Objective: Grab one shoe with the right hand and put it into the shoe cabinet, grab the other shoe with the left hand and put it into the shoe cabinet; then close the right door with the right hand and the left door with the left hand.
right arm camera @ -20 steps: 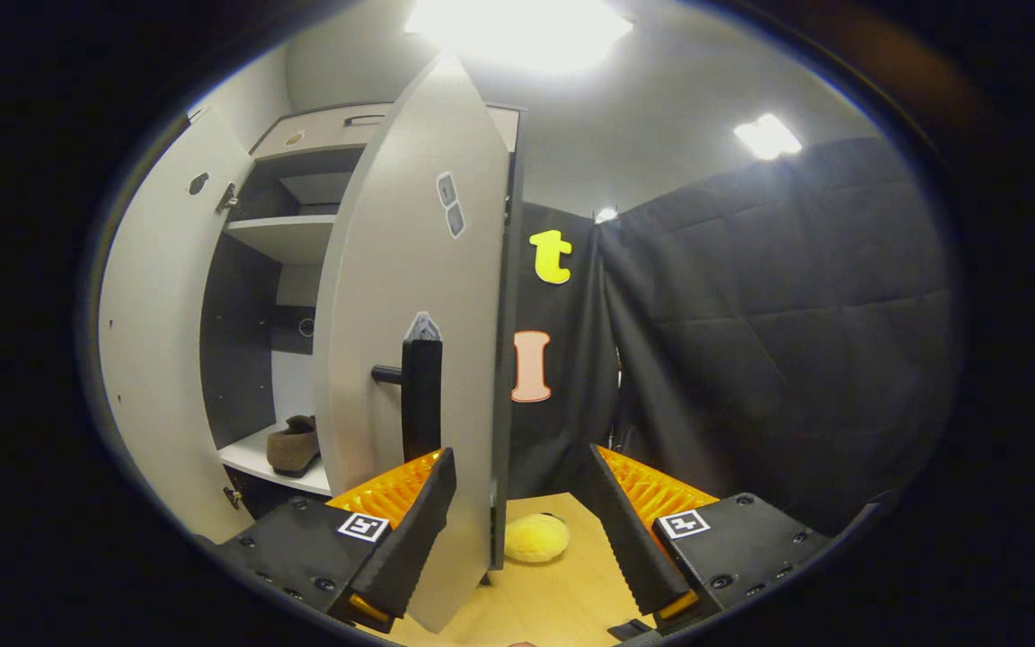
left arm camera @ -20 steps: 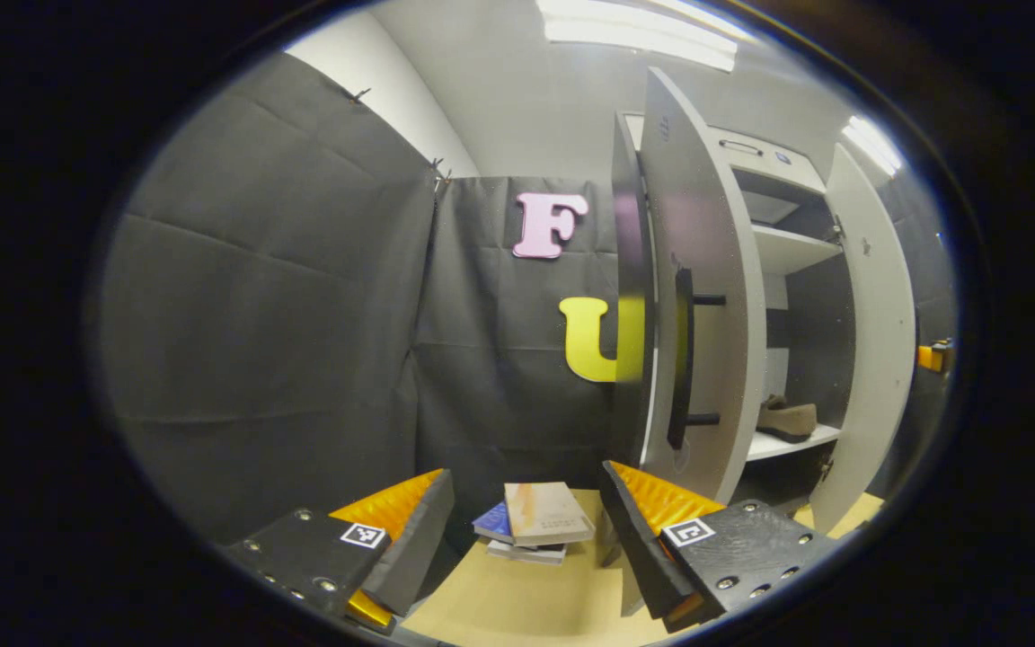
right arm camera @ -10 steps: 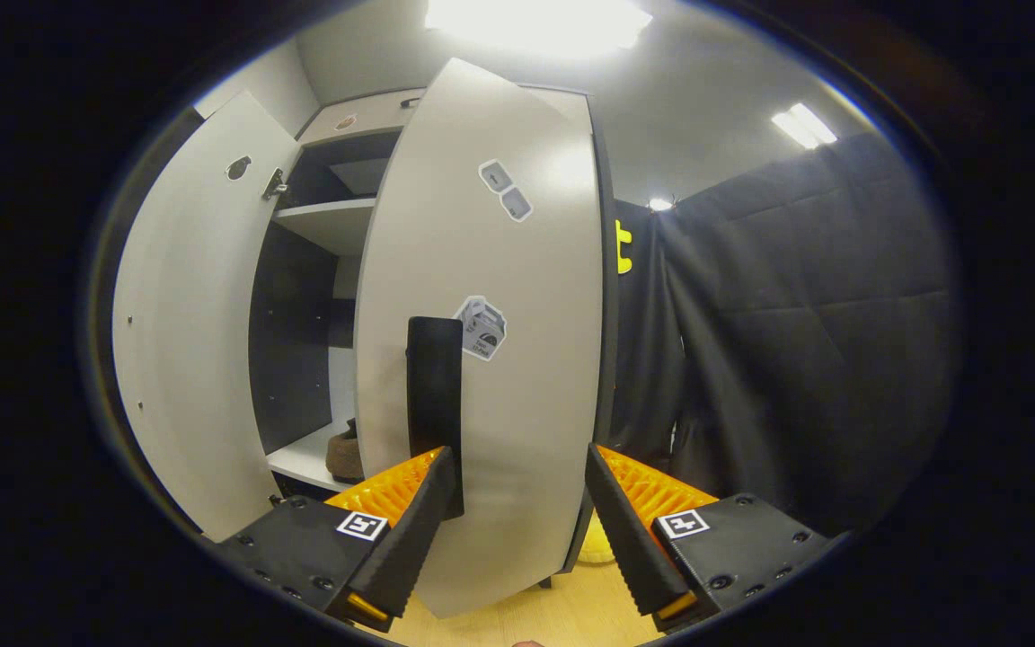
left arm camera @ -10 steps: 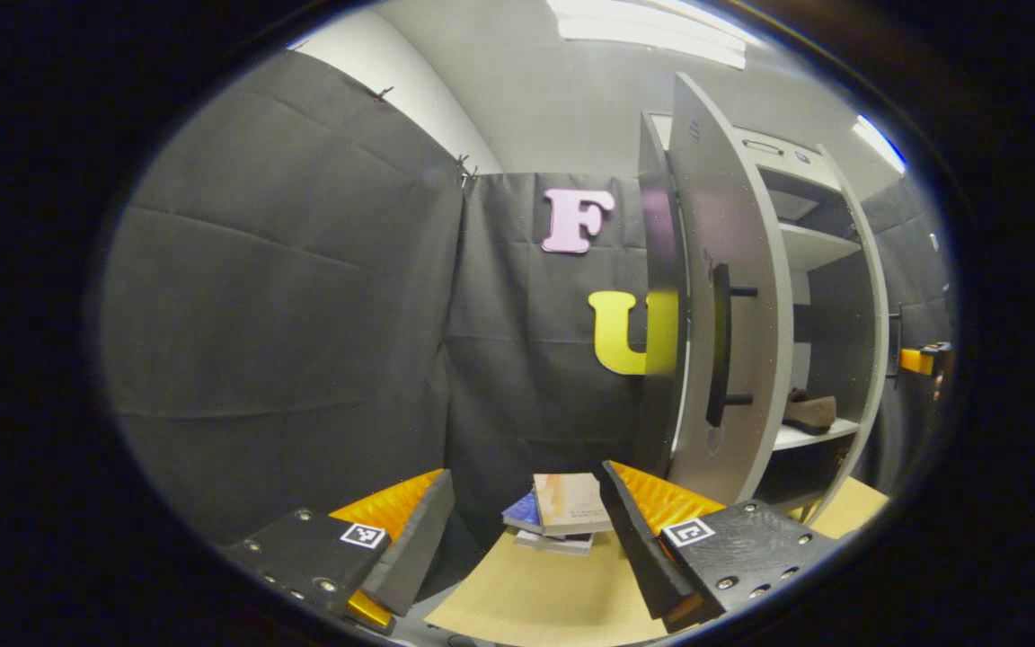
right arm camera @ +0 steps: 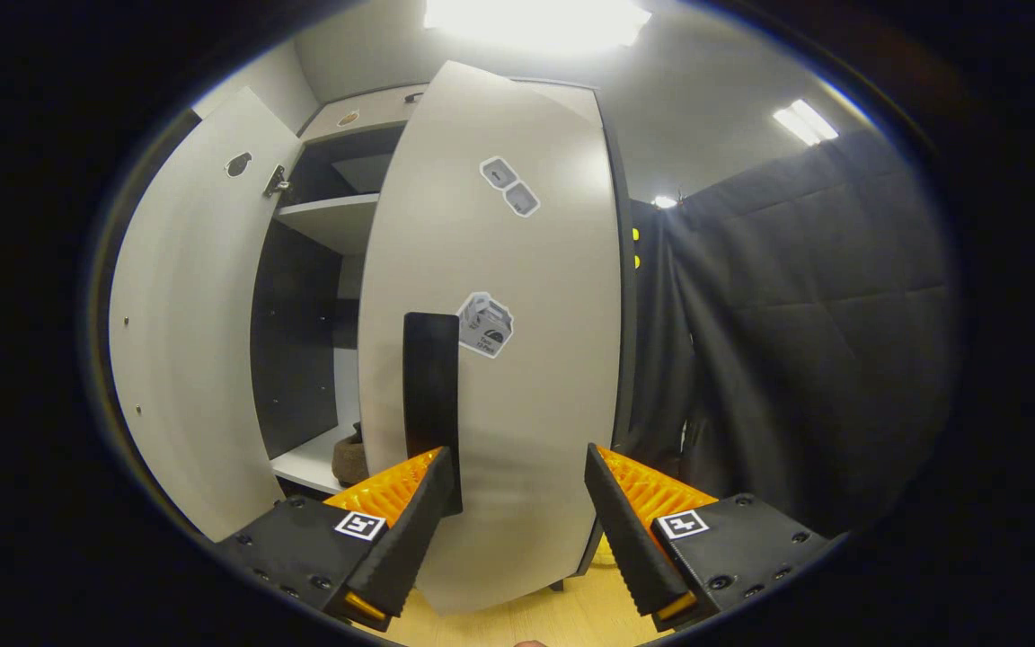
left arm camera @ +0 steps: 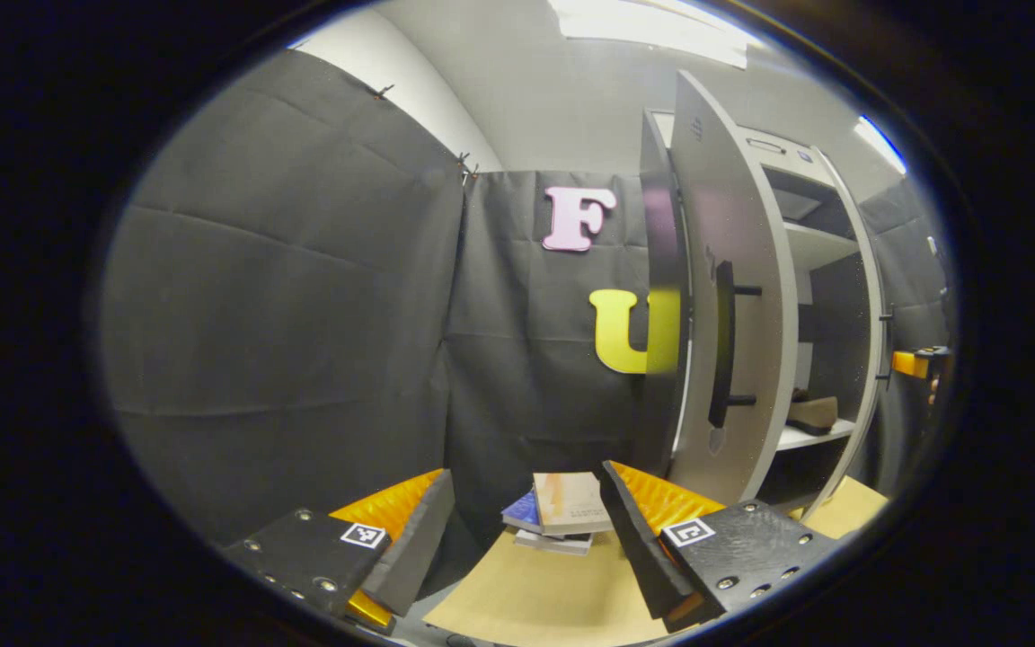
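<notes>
The white shoe cabinet's right door (right arm camera: 517,404) stands almost shut in the right gripper view, its face just ahead of my right gripper (right arm camera: 517,530), which is open. The gripper's left fingertip sits by the lower end of the door's black handle (right arm camera: 430,386). A brown shoe (right arm camera: 349,458) rests on the lower shelf, half hidden behind that door. The left door (right arm camera: 185,314) stands wide open. In the left gripper view my left gripper (left arm camera: 526,539) is open and holds nothing, left of the left door (left arm camera: 738,270) and its black handle (left arm camera: 722,350). A brown shoe (left arm camera: 814,413) lies on the shelf inside.
A stack of books (left arm camera: 562,512) lies on the wooden table (left arm camera: 535,598) between the left gripper's fingers. Black cloth walls close in on both sides. The other gripper (left arm camera: 917,362) peeks past the right door's edge (left arm camera: 877,270).
The right door has swung further toward shut with my right gripper following it, hiding more of the shoe. The left gripper has shifted only slightly.
</notes>
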The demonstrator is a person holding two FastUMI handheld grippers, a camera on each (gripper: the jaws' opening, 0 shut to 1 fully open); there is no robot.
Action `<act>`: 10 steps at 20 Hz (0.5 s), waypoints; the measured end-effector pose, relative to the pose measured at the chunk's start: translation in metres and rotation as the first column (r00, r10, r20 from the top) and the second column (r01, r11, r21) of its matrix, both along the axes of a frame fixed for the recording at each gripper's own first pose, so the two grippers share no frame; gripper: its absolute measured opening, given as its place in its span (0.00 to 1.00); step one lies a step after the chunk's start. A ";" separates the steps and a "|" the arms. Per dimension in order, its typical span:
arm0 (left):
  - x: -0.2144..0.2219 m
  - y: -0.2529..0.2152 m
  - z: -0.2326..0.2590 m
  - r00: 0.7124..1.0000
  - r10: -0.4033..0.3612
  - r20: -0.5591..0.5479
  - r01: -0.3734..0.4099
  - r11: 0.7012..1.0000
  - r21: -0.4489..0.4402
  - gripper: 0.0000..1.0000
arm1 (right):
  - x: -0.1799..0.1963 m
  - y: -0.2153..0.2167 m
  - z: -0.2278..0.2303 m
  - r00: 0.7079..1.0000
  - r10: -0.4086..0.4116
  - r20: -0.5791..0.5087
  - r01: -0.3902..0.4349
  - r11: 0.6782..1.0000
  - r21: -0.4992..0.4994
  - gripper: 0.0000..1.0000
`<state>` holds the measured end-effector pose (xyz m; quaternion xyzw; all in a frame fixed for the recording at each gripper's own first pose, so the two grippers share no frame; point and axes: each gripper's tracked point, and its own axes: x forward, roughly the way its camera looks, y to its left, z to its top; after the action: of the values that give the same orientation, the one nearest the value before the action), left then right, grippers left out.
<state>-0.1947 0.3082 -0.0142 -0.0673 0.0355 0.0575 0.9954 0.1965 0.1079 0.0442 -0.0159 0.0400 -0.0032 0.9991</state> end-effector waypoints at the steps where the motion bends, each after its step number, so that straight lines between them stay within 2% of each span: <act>1: 0.005 -0.001 0.002 1.000 -0.008 0.004 0.008 1.000 0.001 1.00 | -0.003 -0.004 0.002 1.000 -0.011 0.008 0.011 1.000 -0.003 0.96; 2: 0.010 -0.004 0.005 1.000 -0.018 0.009 0.018 1.000 0.001 0.95 | -0.008 -0.008 0.003 1.000 -0.020 0.017 0.020 1.000 -0.005 0.96; 10: 0.055 -0.029 0.034 0.991 -0.120 0.061 0.119 0.993 0.006 0.95 | -0.045 -0.037 -0.003 0.995 -0.100 0.023 0.100 0.995 -0.002 0.98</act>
<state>-0.1395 0.2794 0.0198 -0.0655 0.0087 -0.0042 0.9978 0.1519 0.0706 0.0415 -0.0152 0.0292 -0.0536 0.9980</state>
